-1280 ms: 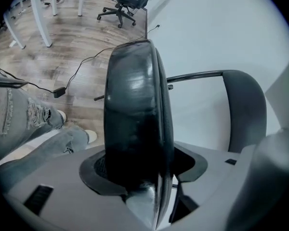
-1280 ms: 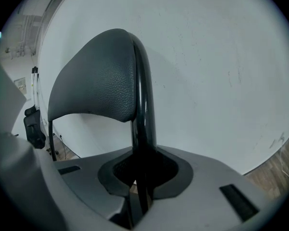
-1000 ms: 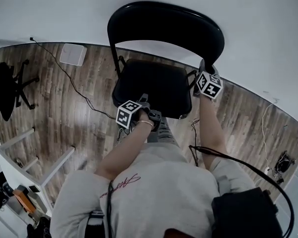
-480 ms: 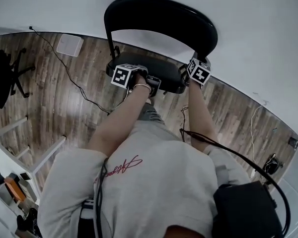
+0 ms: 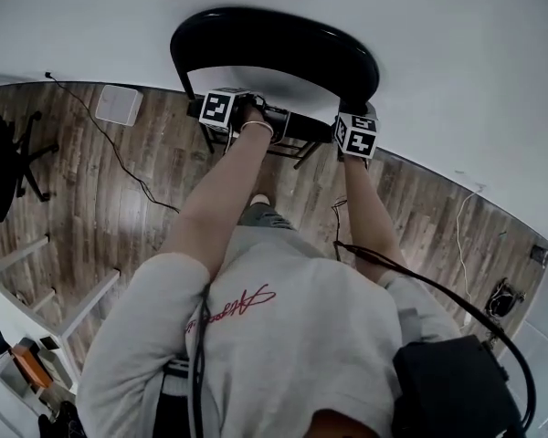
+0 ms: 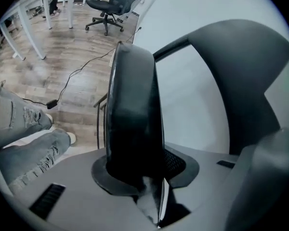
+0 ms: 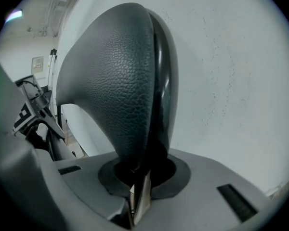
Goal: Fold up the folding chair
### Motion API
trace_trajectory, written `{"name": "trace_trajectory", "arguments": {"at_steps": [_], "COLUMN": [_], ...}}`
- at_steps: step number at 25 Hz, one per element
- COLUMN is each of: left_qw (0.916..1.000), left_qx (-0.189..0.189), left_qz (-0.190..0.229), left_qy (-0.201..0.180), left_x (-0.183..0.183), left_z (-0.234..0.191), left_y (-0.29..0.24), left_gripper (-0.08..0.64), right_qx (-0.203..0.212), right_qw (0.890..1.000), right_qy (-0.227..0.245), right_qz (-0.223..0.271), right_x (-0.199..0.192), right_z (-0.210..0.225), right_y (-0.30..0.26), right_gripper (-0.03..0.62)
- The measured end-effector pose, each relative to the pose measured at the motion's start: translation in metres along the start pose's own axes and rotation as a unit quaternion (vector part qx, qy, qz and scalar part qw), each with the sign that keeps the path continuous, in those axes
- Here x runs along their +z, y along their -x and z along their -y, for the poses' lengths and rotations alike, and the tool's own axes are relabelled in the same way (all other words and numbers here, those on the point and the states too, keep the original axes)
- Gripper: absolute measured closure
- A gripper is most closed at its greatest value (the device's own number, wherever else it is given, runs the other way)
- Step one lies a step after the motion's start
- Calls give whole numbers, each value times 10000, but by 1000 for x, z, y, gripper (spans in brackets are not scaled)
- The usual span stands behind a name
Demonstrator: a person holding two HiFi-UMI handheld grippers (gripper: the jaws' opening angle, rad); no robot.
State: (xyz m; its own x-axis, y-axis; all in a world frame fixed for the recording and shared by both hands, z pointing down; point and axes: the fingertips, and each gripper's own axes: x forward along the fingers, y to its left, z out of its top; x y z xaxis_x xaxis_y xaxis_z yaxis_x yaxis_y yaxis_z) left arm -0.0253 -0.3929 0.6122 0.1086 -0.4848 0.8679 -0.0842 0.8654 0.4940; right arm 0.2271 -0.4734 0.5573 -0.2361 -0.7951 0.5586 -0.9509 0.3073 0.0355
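The black folding chair stands against the white wall, its curved backrest (image 5: 274, 44) at the top of the head view. Its seat (image 5: 297, 128) is tipped up and shows edge-on just under the backrest. My left gripper (image 5: 256, 117) holds the seat's front edge (image 6: 132, 129); its jaws have just been closing and the seat is between them. The backrest (image 6: 241, 71) arches behind it in the left gripper view. My right gripper (image 5: 356, 109) is shut on the backrest's right end (image 7: 135, 90), whose padded edge fills the jaws (image 7: 139, 177).
Wooden floor with a black cable (image 5: 119, 144) and a white box (image 5: 114, 105) lies left of the chair. An office chair (image 5: 5, 158) and white table legs (image 5: 36, 254) stand further left. The person's legs (image 6: 24, 138) are close to the chair's front.
The seat has swung up from flat to edge-on beneath the backrest. My left gripper has gone up and away with it. My right gripper has risen a little on the backrest.
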Motion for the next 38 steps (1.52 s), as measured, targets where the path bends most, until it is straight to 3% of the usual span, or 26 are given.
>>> {"name": "trace_trajectory", "arguments": {"at_steps": [7,15,21,27,29,33,38], "left_qw": [9984,9968,9968,9919,9860,9675,9566], "left_qx": [415,733,748,274,60,-539,-1147], "left_qz": [347,285,229,-484,-700,-999,-1591], "left_qy": [-184,-147,-193,-1138,-1515,-2260,-2157], "left_x": [-1,3,1,1,0,0,6], "left_z": [29,38,39,40,40,51,48], "left_y": [-27,-37,-37,-27,-24,-17,-2], "left_gripper": [411,411,410,366,342,254,229], "right_qx": [94,233,253,219,142,105,-29], "right_qw": [9999,9996,9995,9996,9993,9990,9990], "right_qy": [56,142,144,-30,-193,-306,-193], "right_qz": [-73,-86,-107,152,278,300,408], "right_x": [4,6,6,10,7,-4,-9], "right_z": [8,4,6,0,5,18,17], "right_y": [-9,-12,-12,-4,0,9,39], "right_gripper": [557,557,557,537,398,380,376]}}
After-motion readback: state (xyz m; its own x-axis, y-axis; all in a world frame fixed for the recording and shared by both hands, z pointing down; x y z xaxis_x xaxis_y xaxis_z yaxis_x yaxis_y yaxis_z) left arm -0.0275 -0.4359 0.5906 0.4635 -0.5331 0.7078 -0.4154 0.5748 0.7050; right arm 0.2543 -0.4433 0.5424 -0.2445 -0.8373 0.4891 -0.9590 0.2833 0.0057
